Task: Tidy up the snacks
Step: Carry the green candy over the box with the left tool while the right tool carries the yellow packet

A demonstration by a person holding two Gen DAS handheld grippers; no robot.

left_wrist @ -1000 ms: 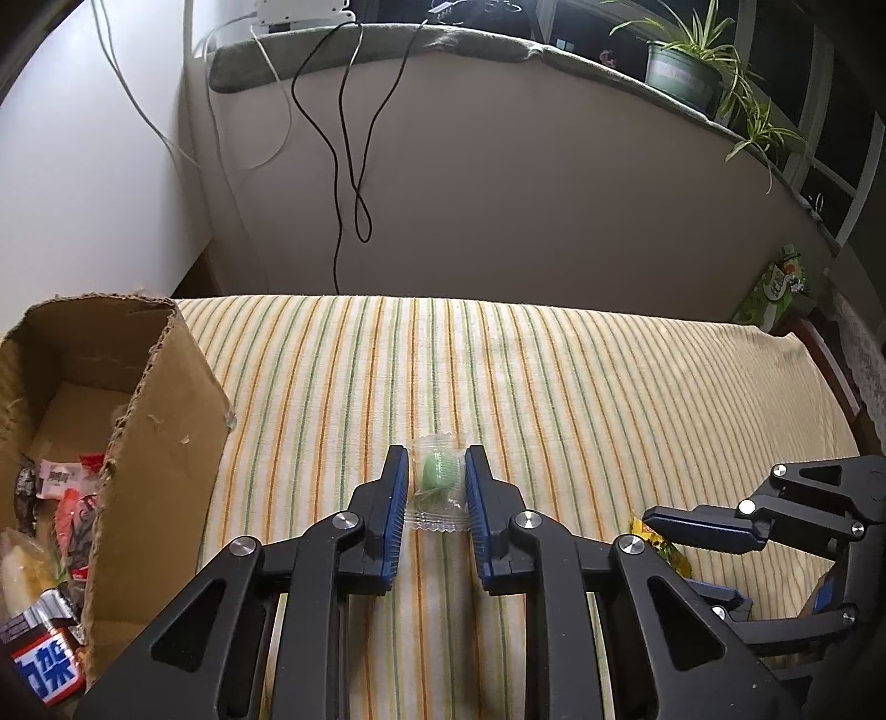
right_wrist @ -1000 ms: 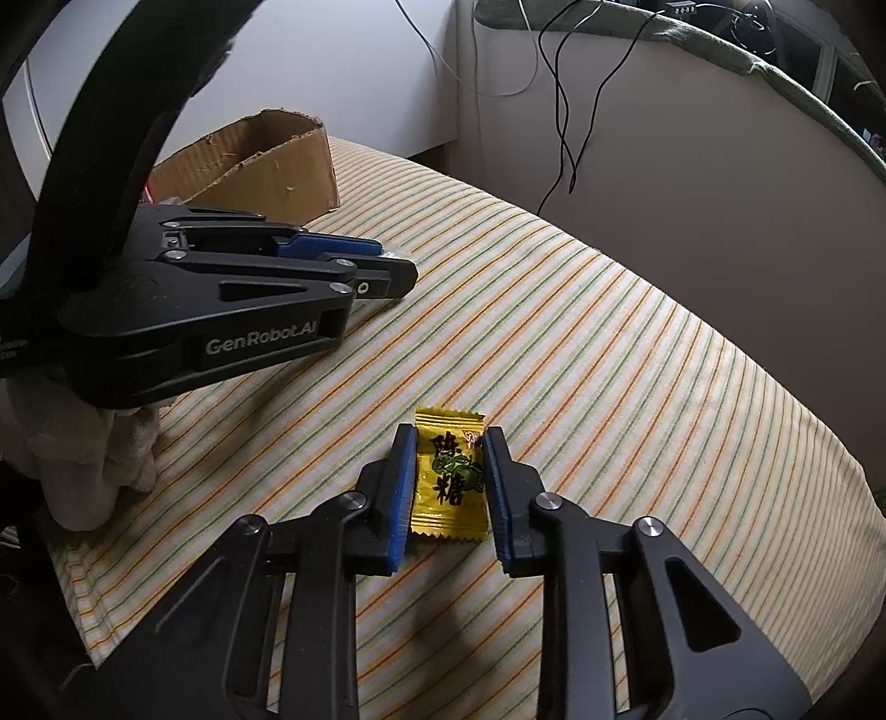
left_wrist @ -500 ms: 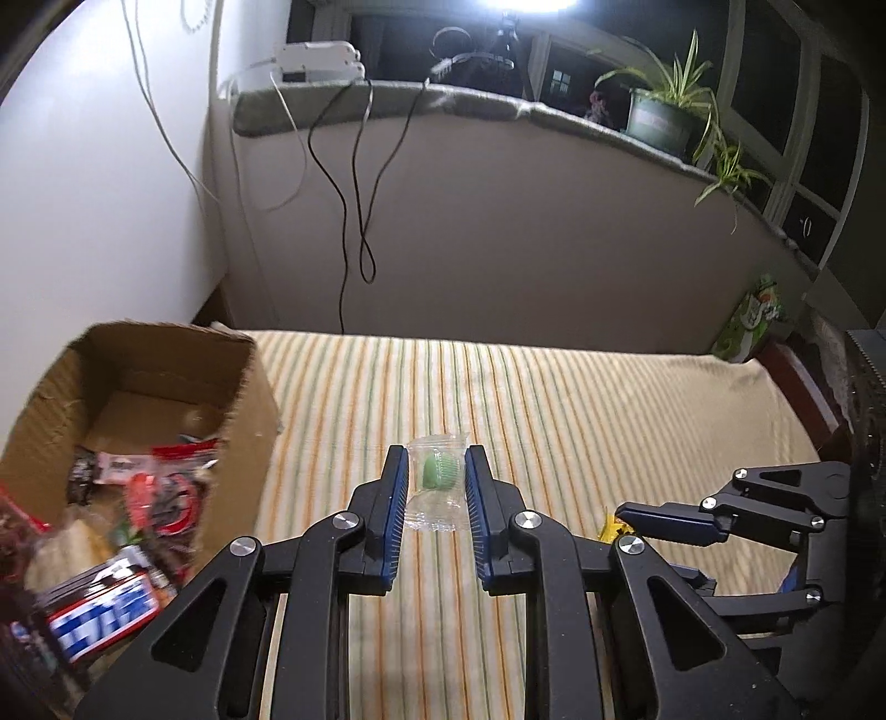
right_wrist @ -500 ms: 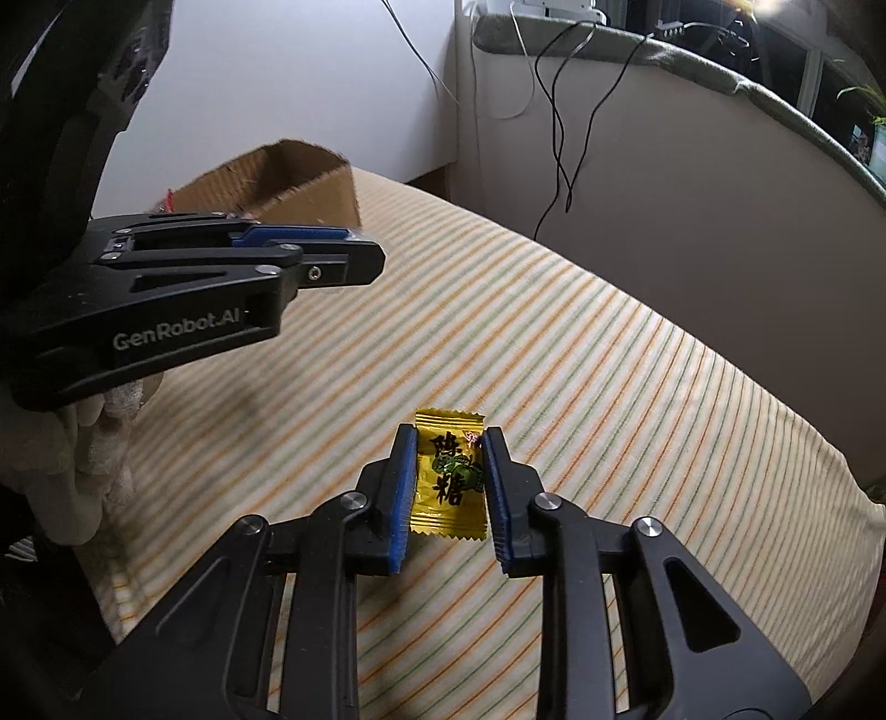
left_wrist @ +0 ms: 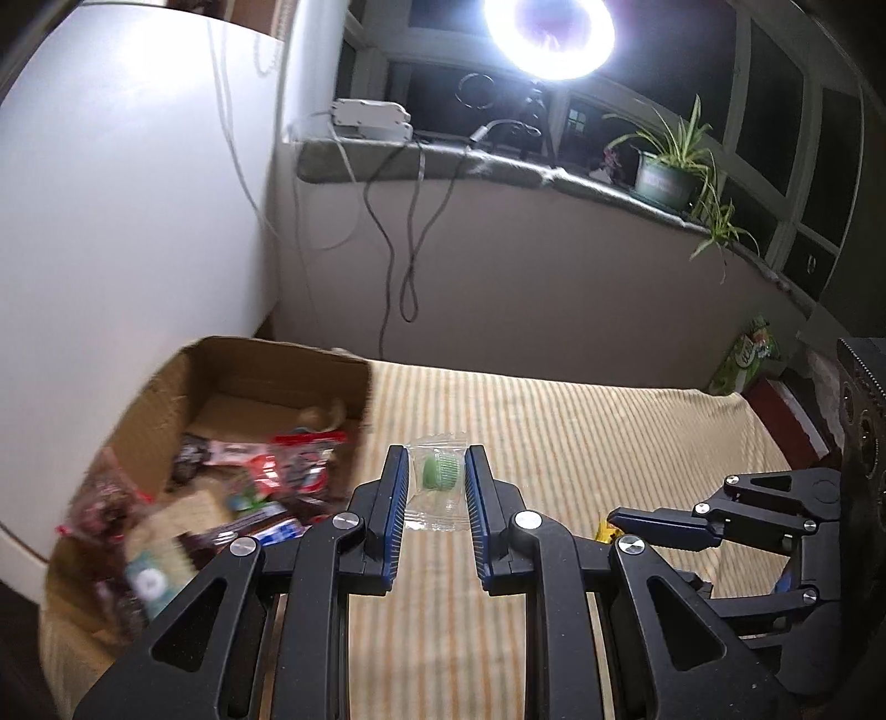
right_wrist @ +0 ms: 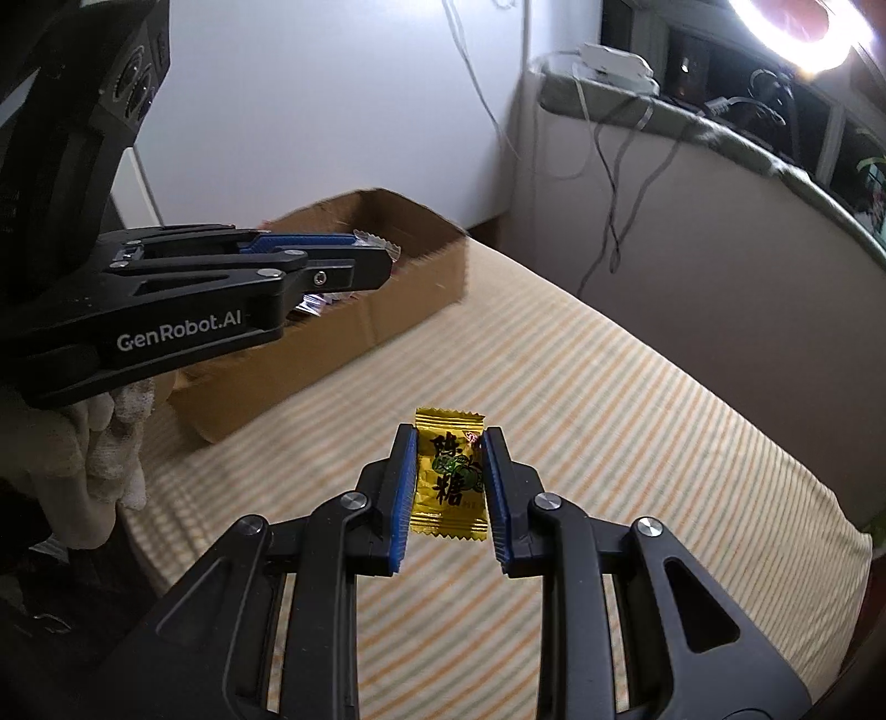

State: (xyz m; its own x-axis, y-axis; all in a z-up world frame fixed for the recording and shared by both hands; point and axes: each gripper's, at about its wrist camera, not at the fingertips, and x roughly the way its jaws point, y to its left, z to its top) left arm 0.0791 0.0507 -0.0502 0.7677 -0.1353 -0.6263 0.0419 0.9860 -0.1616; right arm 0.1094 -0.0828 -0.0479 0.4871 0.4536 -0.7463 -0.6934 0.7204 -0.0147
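Snacks are what I sort here, and each of my tongs holds one of them. My left gripper (left_wrist: 433, 487) pinches a green candy in a clear wrapper (left_wrist: 437, 483) between its blue pads, lifted above the striped cloth (left_wrist: 581, 432), just beside the open cardboard box (left_wrist: 243, 365). My right gripper (right_wrist: 448, 484) pinches a yellow candy packet (right_wrist: 449, 476) with black Chinese characters and a green fruit picture, also held up over the cloth (right_wrist: 637, 421). Both pairs of fingers are pressed on the wrappers, with nothing loose between them.

In the right view the left gripper (right_wrist: 354, 271) stands in front of the box (right_wrist: 360, 327), and a gloved hand (right_wrist: 94, 443) shows under it.

Inside the box lie many wrapped snacks (left_wrist: 260, 471): a red and white packet, dark bars, a pale biscuit pack; they are blurred, so I cannot read them. The far part of the box floor is bare. The box sits on the striped cloth against the white wall (left_wrist: 122, 232). Behind are a sill with cables (left_wrist: 410, 221), a potted plant (left_wrist: 664, 166) and a bright ring lamp (left_wrist: 548, 33).
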